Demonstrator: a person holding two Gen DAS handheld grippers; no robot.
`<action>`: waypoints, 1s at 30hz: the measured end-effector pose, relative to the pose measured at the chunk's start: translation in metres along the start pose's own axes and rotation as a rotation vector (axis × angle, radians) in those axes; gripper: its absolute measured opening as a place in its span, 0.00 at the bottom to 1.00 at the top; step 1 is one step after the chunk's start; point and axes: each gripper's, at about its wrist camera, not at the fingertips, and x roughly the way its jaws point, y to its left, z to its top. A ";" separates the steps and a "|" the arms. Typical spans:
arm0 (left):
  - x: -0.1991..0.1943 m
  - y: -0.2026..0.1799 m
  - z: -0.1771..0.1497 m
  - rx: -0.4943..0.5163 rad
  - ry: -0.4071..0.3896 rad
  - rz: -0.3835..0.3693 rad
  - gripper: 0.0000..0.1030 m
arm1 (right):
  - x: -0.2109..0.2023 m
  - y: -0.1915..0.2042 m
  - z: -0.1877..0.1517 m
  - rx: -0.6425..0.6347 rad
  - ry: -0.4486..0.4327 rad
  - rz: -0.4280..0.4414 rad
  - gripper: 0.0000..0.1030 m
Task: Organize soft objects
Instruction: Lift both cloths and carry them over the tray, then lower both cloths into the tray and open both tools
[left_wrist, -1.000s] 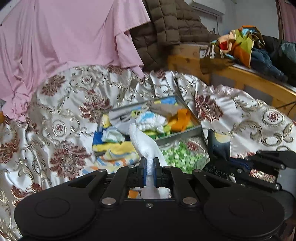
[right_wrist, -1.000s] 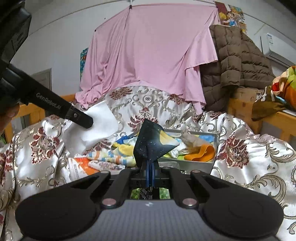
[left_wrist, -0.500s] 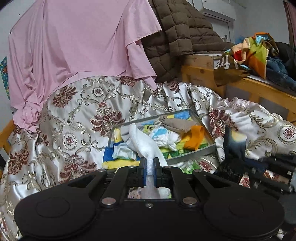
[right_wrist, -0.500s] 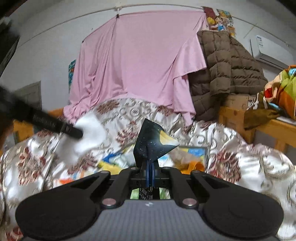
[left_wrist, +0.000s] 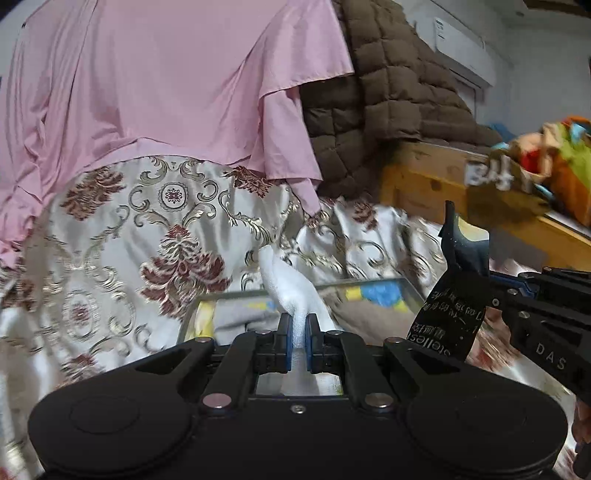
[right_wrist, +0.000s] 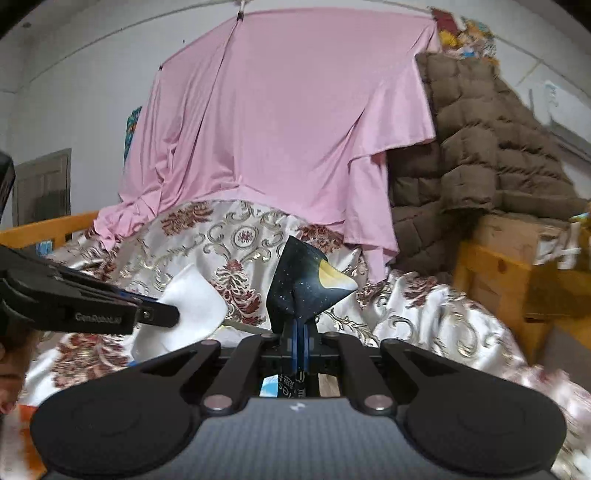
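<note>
The left gripper (left_wrist: 300, 334) pinches a white soft cloth (left_wrist: 291, 291); beyond it the shallow grey tray (left_wrist: 413, 290) holds mixed fabrics (blurred). The right gripper (right_wrist: 300, 338) pinches a dark starry packet (right_wrist: 306, 286).

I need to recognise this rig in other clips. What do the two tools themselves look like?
Both are matte black plastic. The left tool and right tool have blue finger pads, two round housings and silver screws. Side lettering reads "GenRobot.AI" and "DAS". No cables visible.

A plain pink sheet (right_wrist: 280, 122) hung beside a brown quilted coat (right_wrist: 476, 147) above a cream bedspread (left_wrist: 155, 229) with maroon-and-gold florals, while a white cloth (left_wrist: 291, 284) and a starry navy-and-yellow packet (right_wrist: 306, 284) showed.
</note>
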 end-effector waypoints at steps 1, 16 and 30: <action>0.017 0.006 0.000 -0.020 -0.007 -0.008 0.06 | 0.015 -0.004 -0.001 0.002 0.009 0.003 0.03; 0.136 0.039 -0.017 -0.148 0.055 -0.166 0.07 | 0.108 -0.005 -0.017 -0.043 0.196 -0.035 0.03; 0.142 0.050 -0.044 -0.192 0.169 -0.157 0.14 | 0.117 0.007 -0.037 -0.062 0.302 -0.079 0.07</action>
